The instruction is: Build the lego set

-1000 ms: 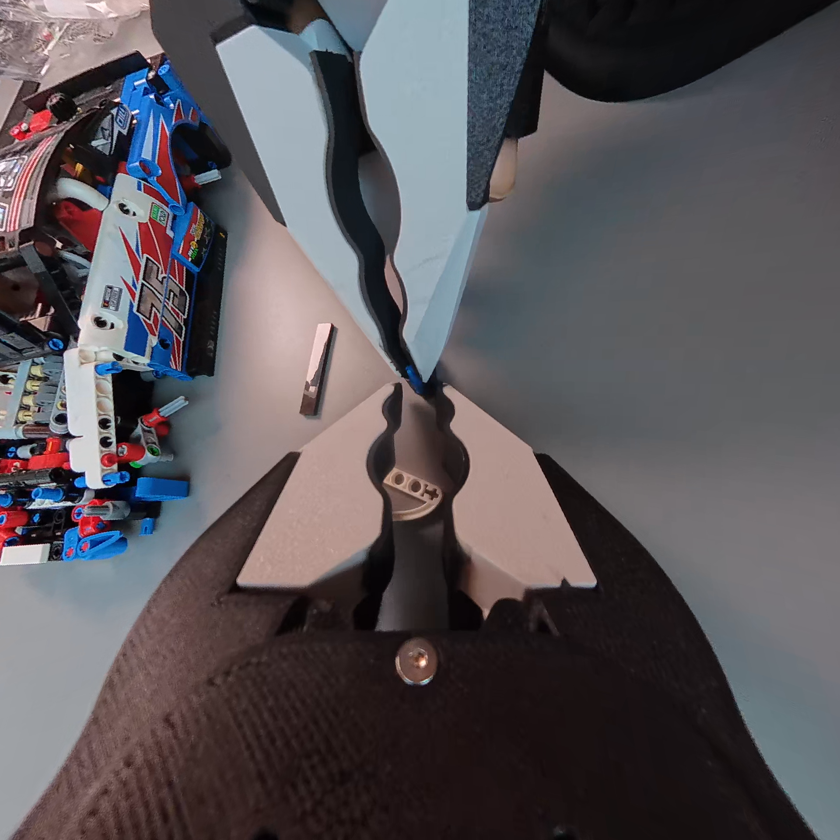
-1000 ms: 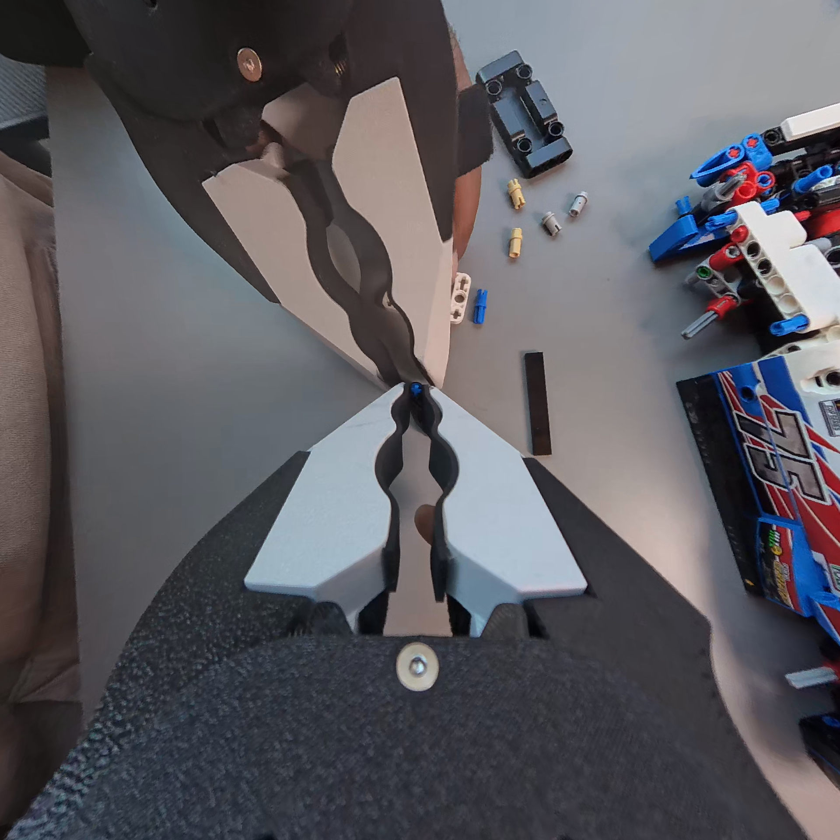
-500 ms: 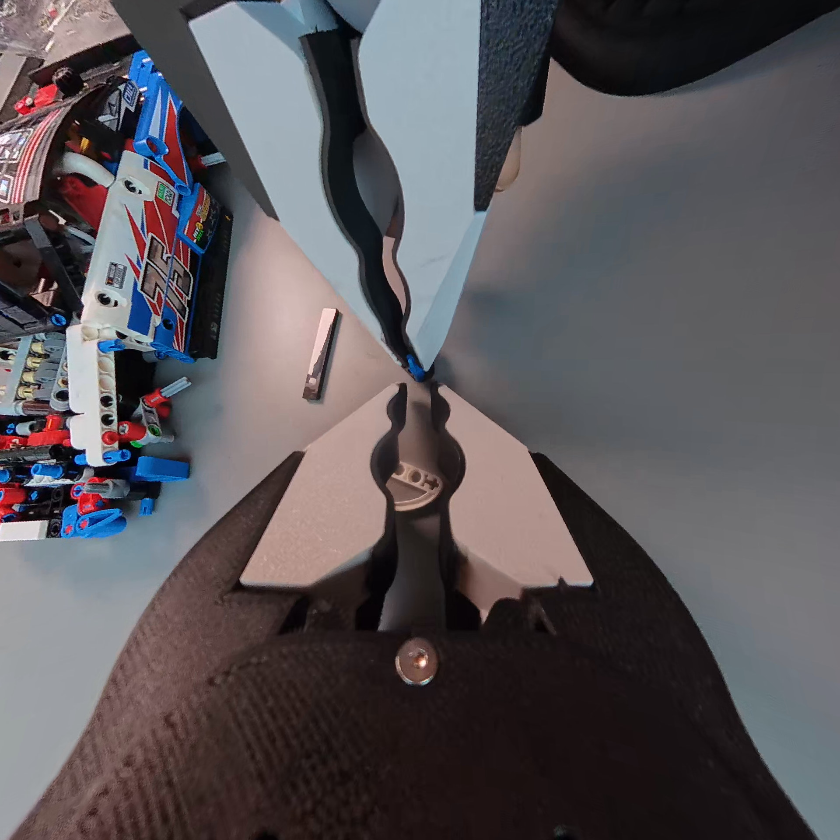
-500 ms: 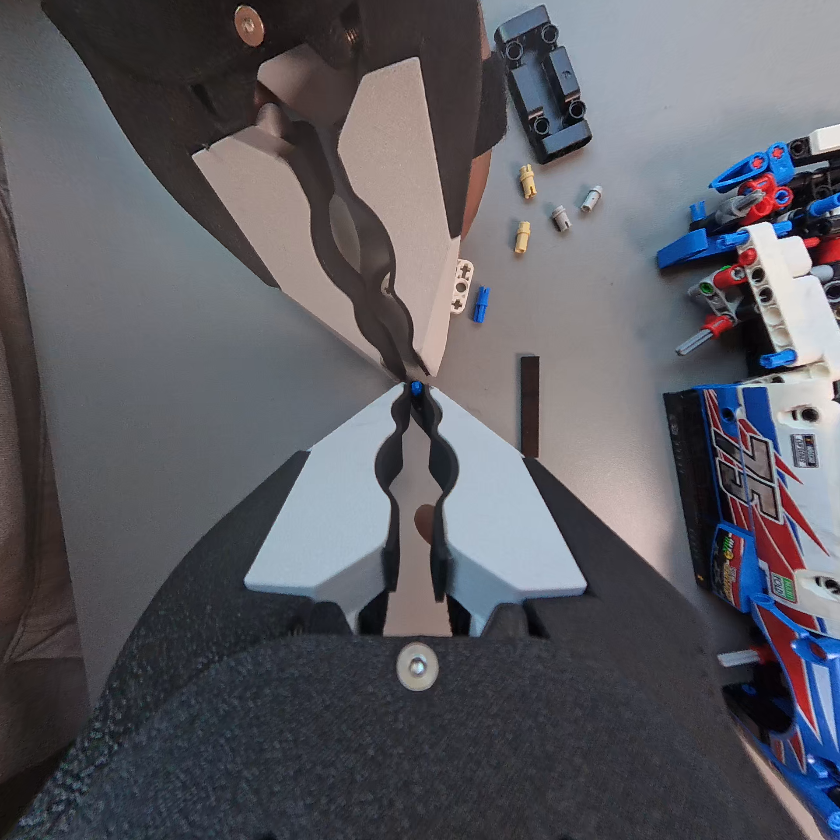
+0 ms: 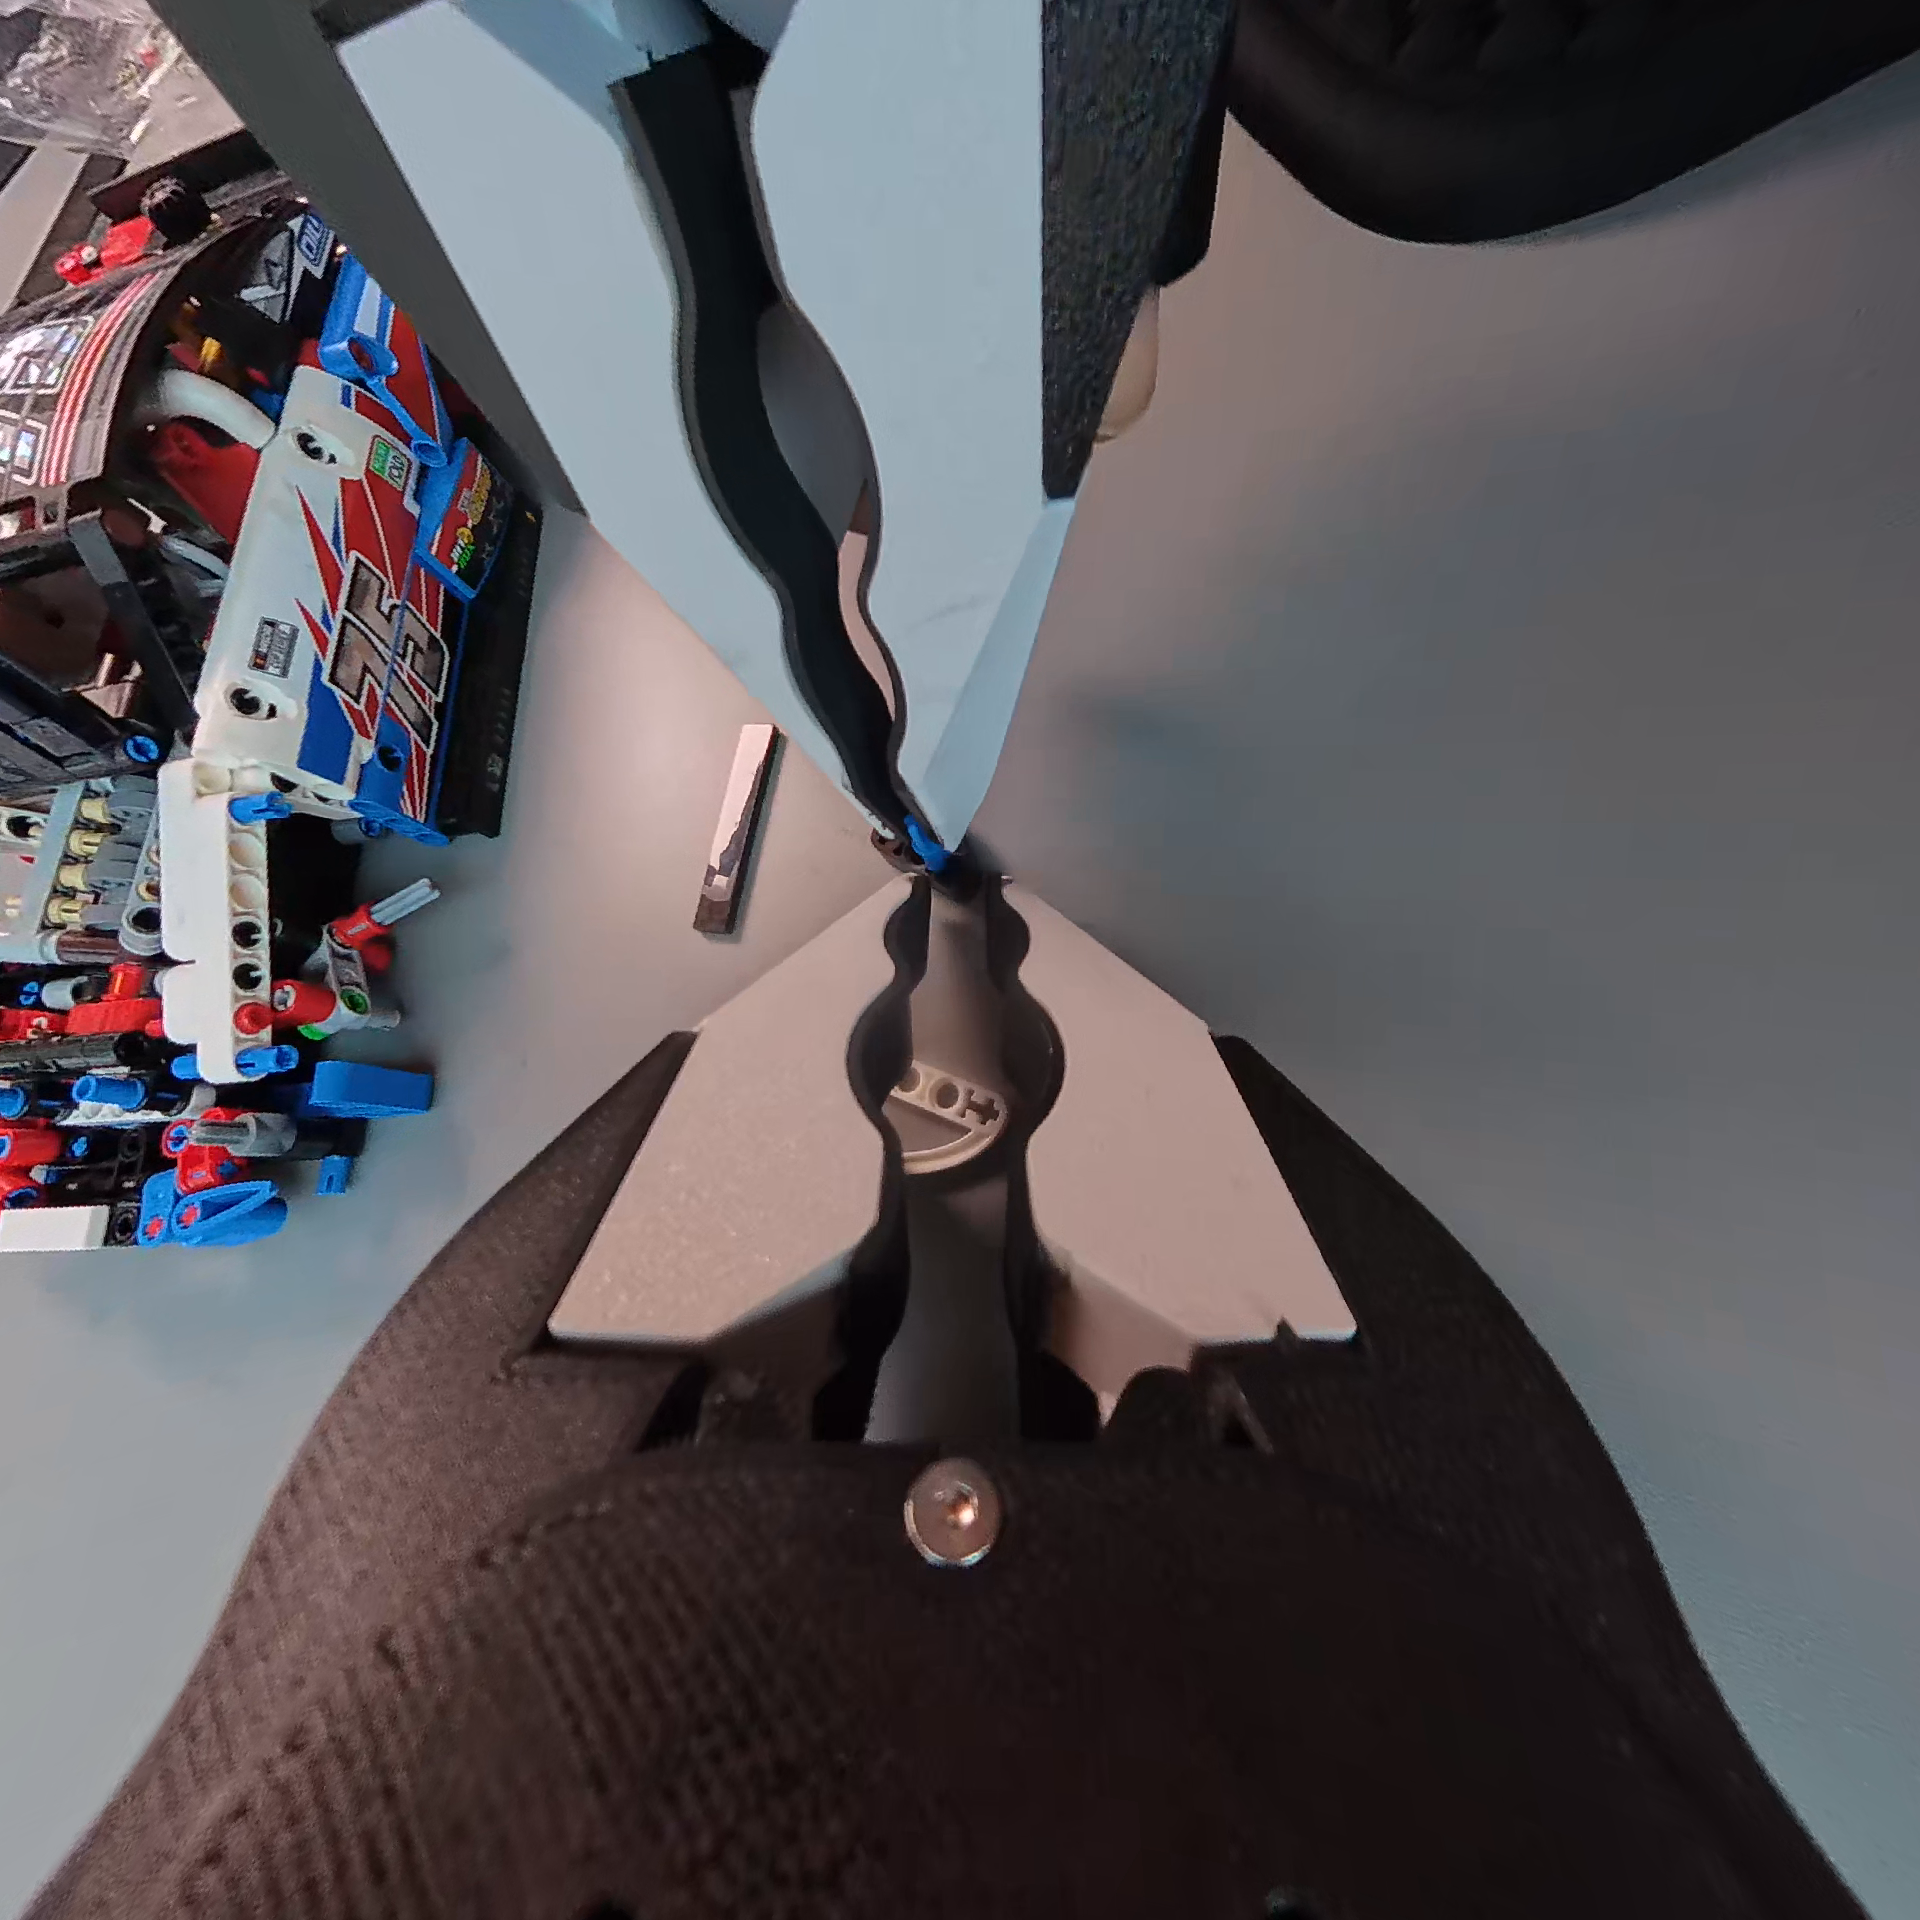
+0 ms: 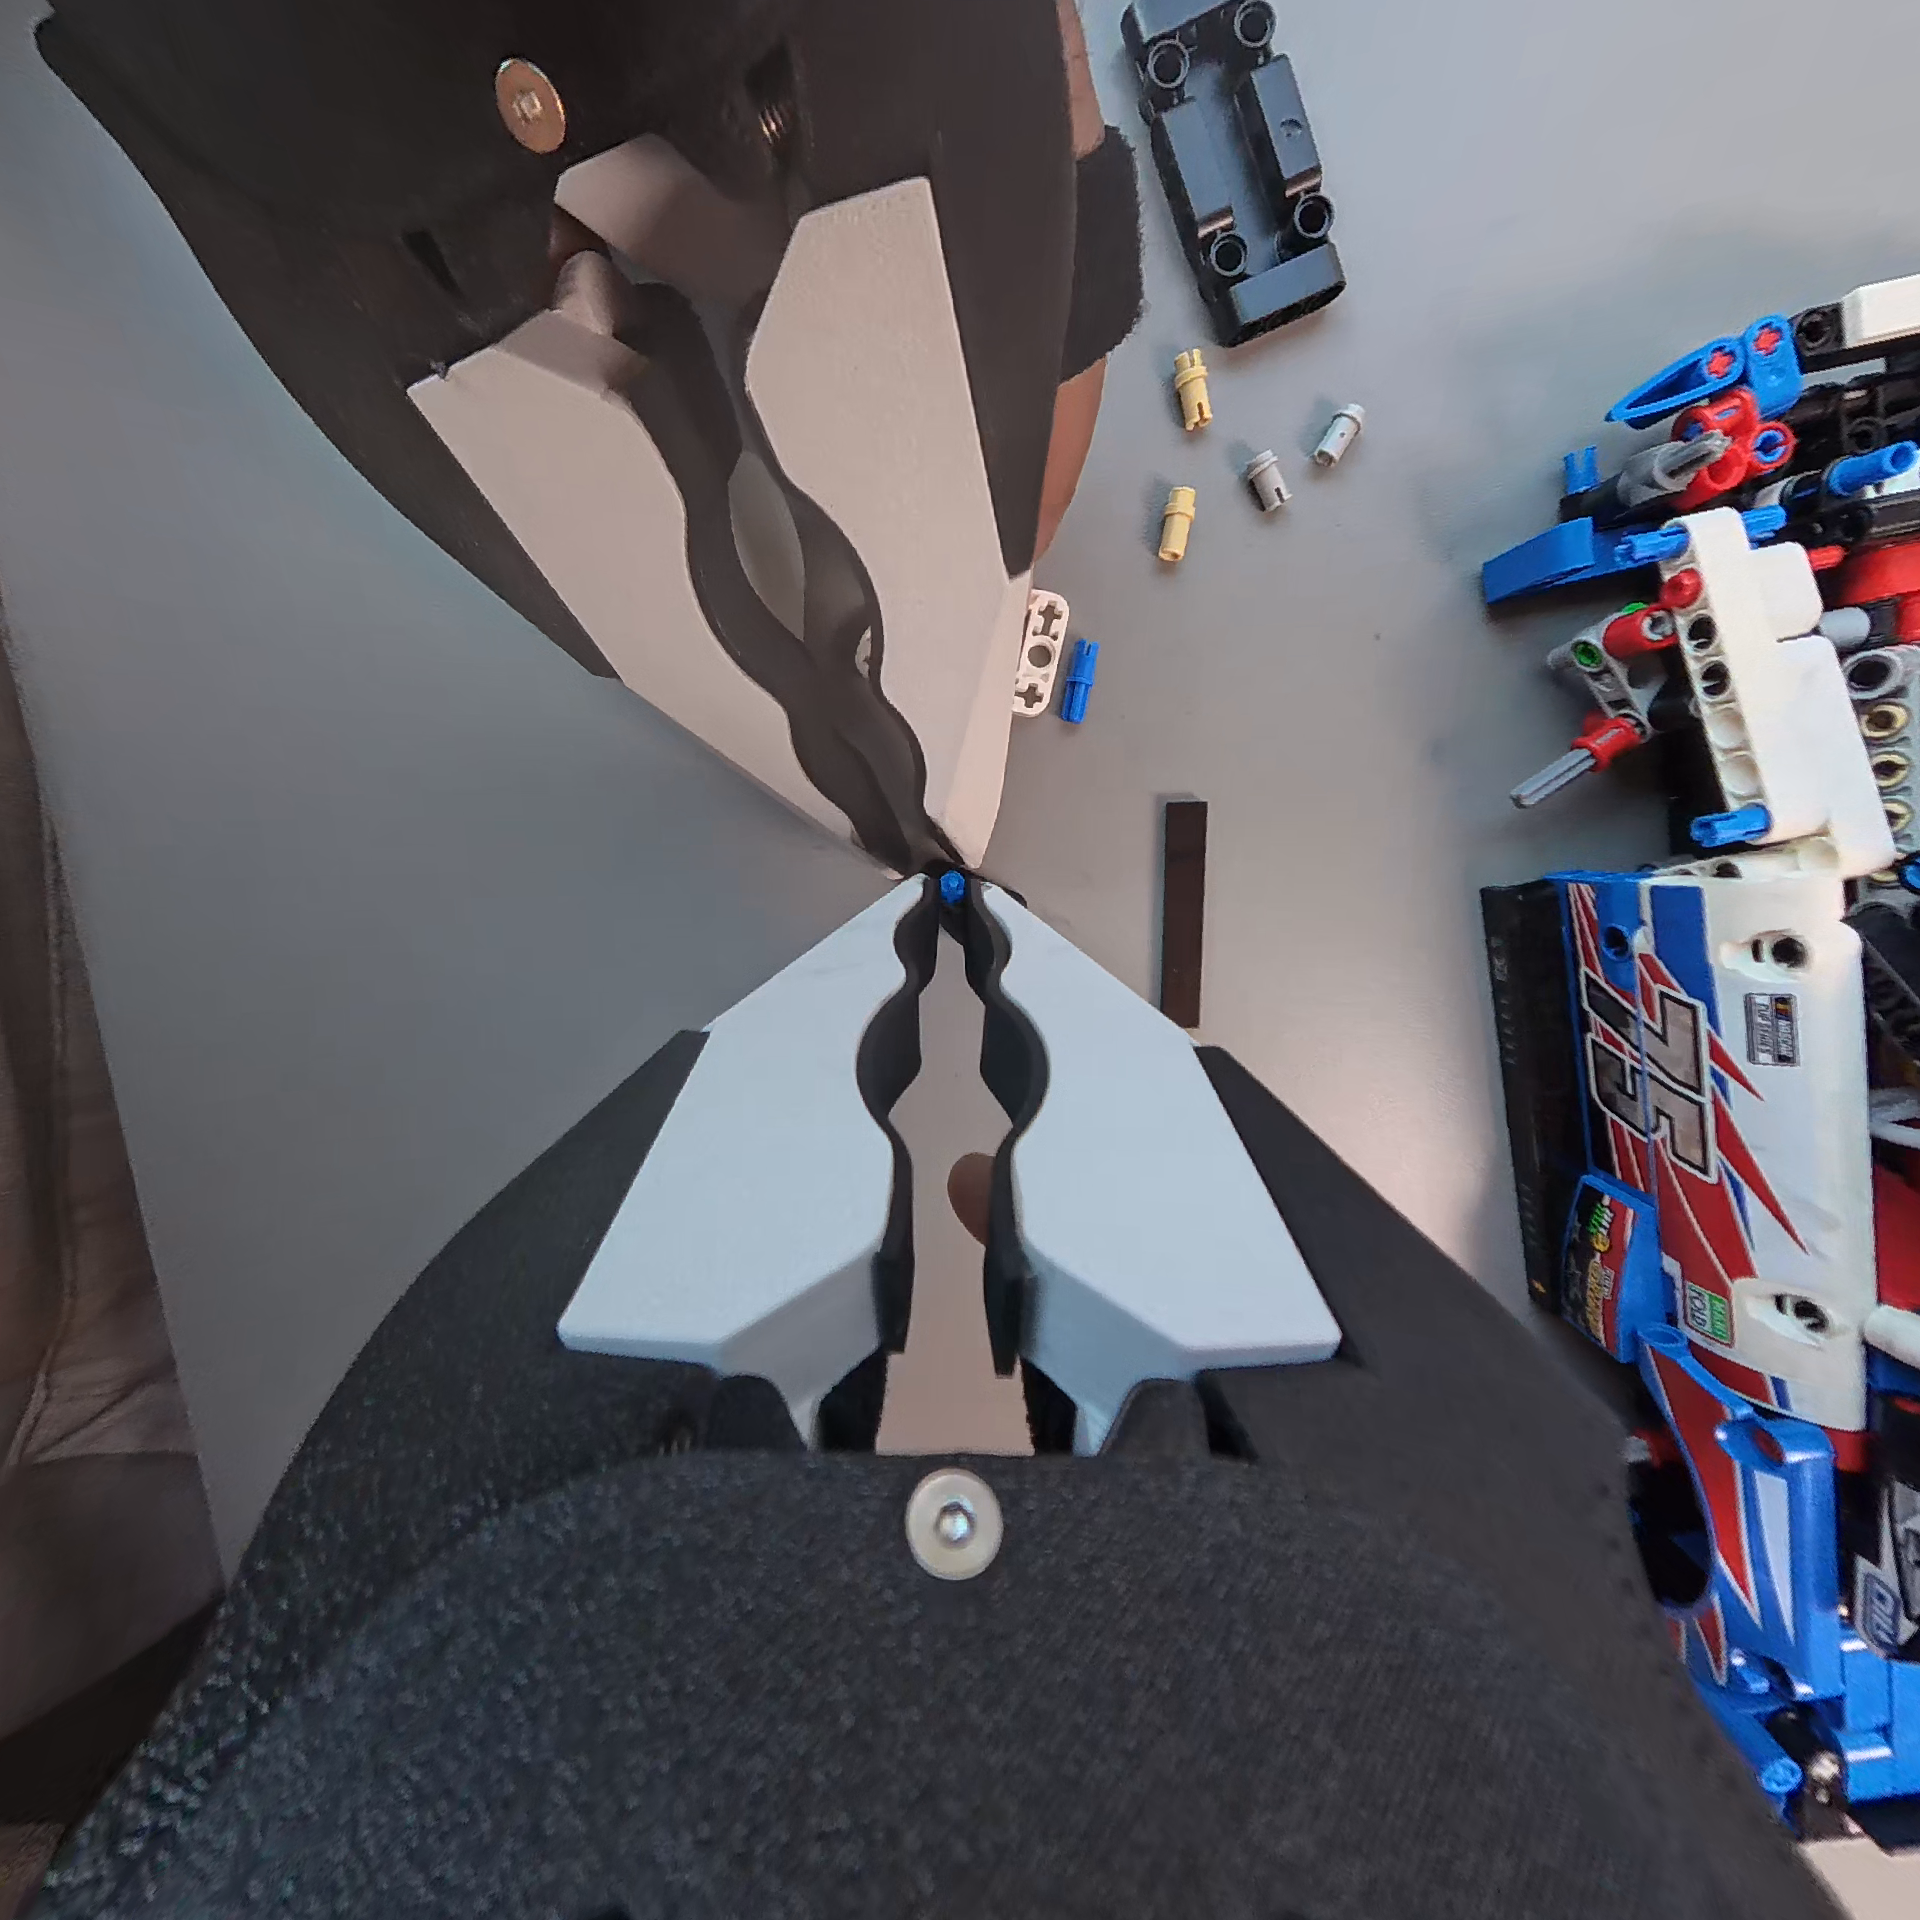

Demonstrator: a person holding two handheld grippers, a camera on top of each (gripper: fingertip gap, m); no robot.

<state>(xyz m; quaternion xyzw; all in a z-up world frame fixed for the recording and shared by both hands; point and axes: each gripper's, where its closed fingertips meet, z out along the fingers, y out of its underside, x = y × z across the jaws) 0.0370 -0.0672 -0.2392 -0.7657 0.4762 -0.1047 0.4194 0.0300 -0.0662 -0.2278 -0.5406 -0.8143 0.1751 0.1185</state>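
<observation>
My two grippers meet tip to tip above the grey table. My right gripper is shut on a small blue pin, which also shows in the left wrist view. My left gripper is shut on a small dark piece that touches the pin's end; most of that piece is hidden. The left gripper enters the right wrist view from the top, and the right gripper enters the left wrist view from the top. The blue, white and red race car model lies beside them.
A black flat tile lies near the tips. A grey half-round beam lies under my left gripper. A dark grey frame piece, tan pins, grey pins, a white beam and a blue pin lie scattered. The grippers are tip to tip, or close to it. From either gripper's tips it is about 5 cm to the black flat tile.
Both grippers stay tip to tip and have shifted slightly together. The small dark piece now shows at the end of the blue pin in the left wrist view.
</observation>
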